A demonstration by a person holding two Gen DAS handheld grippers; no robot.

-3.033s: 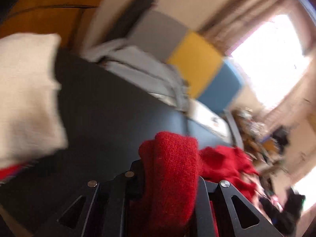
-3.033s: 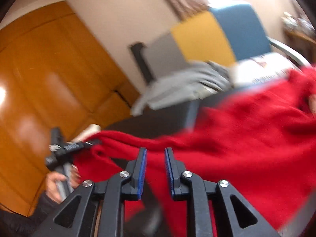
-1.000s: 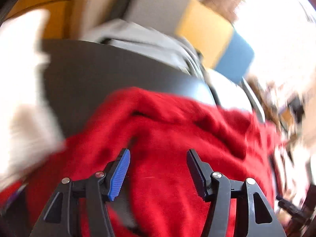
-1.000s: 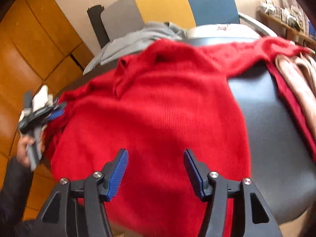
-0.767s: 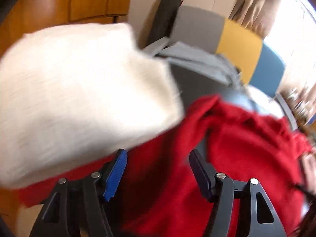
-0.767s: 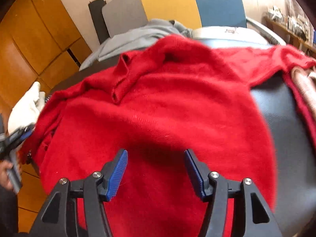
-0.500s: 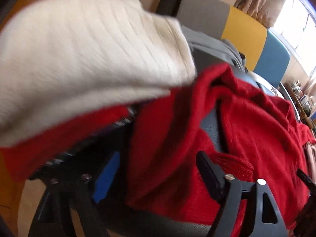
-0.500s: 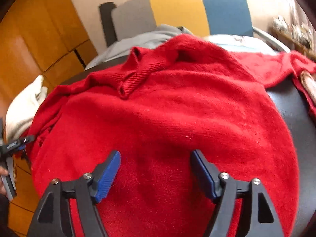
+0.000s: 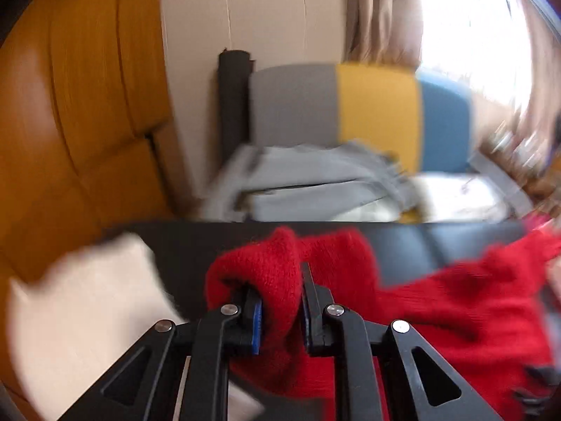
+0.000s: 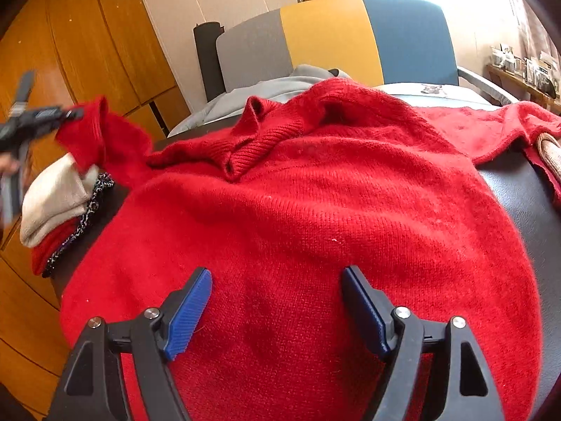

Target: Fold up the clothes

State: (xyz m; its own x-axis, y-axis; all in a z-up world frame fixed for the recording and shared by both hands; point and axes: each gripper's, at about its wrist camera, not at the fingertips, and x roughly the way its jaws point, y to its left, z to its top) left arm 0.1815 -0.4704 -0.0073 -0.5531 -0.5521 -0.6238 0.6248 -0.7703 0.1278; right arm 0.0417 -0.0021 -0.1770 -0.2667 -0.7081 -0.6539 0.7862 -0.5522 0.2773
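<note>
A red knit sweater (image 10: 315,210) lies spread over a black padded surface (image 10: 526,203), collar toward the far side. My left gripper (image 9: 280,301) is shut on the sweater's left sleeve cuff (image 9: 273,273) and holds it lifted; it shows at the far left of the right wrist view (image 10: 70,115) with the sleeve (image 10: 105,144) hanging from it. My right gripper (image 10: 277,301) is open, its jaws wide apart just above the sweater's lower body, holding nothing.
A stack of folded clothes, cream on top (image 10: 56,189), sits at the surface's left edge, also in the left wrist view (image 9: 87,315). Grey clothes (image 9: 315,182) lie on a grey, yellow and blue chair (image 10: 333,38) behind. Wooden panels (image 10: 87,35) stand left. Pink cloth (image 10: 550,151) lies right.
My left gripper has closed on the red sleeve cuff and lifted it up and away from the folded stack. My right gripper stays open and has settled lower over the sweater's body.
</note>
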